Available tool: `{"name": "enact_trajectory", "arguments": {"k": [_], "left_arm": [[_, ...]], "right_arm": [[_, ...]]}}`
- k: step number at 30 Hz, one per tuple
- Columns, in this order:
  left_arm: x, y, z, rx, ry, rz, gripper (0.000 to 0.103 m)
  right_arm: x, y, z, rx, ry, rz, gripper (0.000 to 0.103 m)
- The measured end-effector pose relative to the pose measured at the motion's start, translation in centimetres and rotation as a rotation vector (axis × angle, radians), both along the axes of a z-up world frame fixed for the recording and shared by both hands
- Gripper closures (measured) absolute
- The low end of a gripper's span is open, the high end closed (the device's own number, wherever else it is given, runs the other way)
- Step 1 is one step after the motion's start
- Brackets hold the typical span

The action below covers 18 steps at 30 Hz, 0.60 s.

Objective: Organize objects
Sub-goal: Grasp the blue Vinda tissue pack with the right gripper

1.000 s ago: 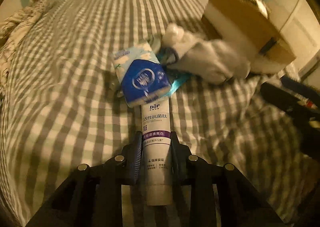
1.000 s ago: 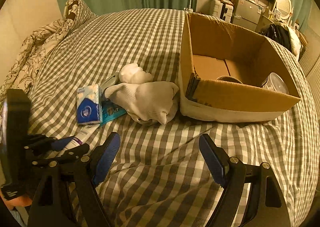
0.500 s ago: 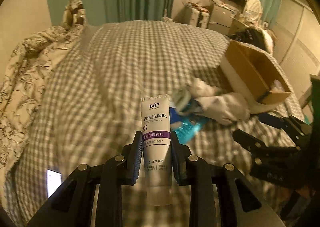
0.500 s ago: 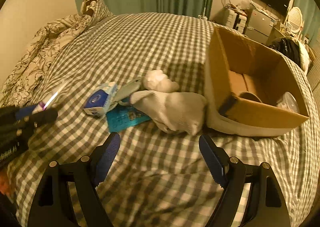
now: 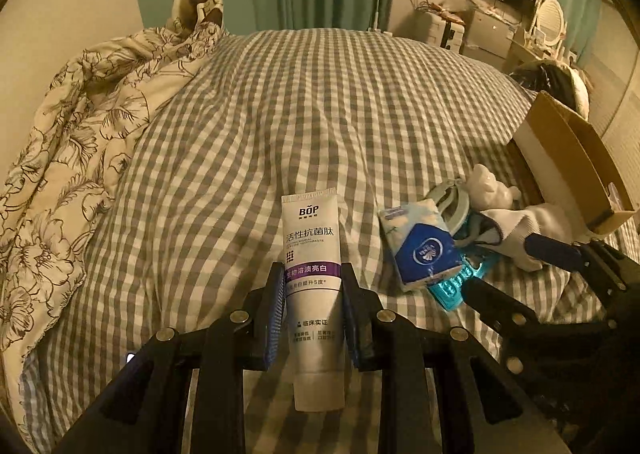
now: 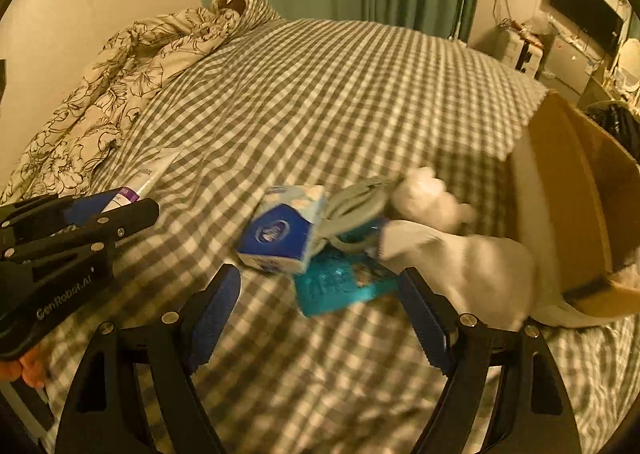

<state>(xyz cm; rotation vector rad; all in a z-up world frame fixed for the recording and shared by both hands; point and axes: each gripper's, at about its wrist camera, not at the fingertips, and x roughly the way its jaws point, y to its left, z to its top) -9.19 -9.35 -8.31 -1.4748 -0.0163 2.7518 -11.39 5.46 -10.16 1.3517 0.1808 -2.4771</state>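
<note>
Clamping the toothpaste tube (image 5: 313, 278) lengthwise, crimped end forward, left gripper (image 5: 313, 318); right gripper (image 6: 320, 306) jaws wide, empty.

A bed covered by a grey-and-white checked sheet (image 5: 320, 102) carries everything. A brown cardboard box (image 6: 576, 190) sits at its right side. Beside the box lie a white sock (image 6: 460, 254), a blue tissue pack (image 6: 280, 234) and a teal flat packet (image 6: 340, 286); far left, a crumpled floral quilt (image 5: 80, 126).
</note>
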Motion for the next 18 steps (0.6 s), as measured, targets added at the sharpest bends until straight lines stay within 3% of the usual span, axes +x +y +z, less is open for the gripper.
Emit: {"name": "enact_trajectory", "arguments": {"k": [4, 12, 14, 15, 16, 18], "left_arm": [[-0.3, -0.2, -0.6, 0.007, -0.014, -0.001, 0.077], [-0.4, -0.8, -1.0, 0.034, -0.026, 0.002, 0.077], [-0.2, -0.8, -0.9, 0.037, -0.028, -0.002, 0.077], [0.0, -0.8, -0.7, 0.037, -0.027, -0.004, 0.077], [0.1, -0.9, -0.6, 0.036, -0.026, -0.005, 0.077], [0.3, -0.8, -0.2, 0.038, -0.023, -0.006, 0.077]], "right_arm": [[-1.9, -0.8, -1.3, -0.030, -0.045, -0.019, 0.022], [-3.8, -4.0, -5.1, 0.011, -0.128, 0.020, 0.022], [-4.0, -4.4, -5.7, 0.028, -0.138, 0.025, 0.032], [-4.0, -4.6, -6.0, 0.042, -0.144, 0.022, 0.045], [-4.0, -4.6, -6.1, 0.054, -0.144, 0.022, 0.051], [-3.7, -4.1, -5.7, 0.039, -0.133, 0.014, 0.053]]}}
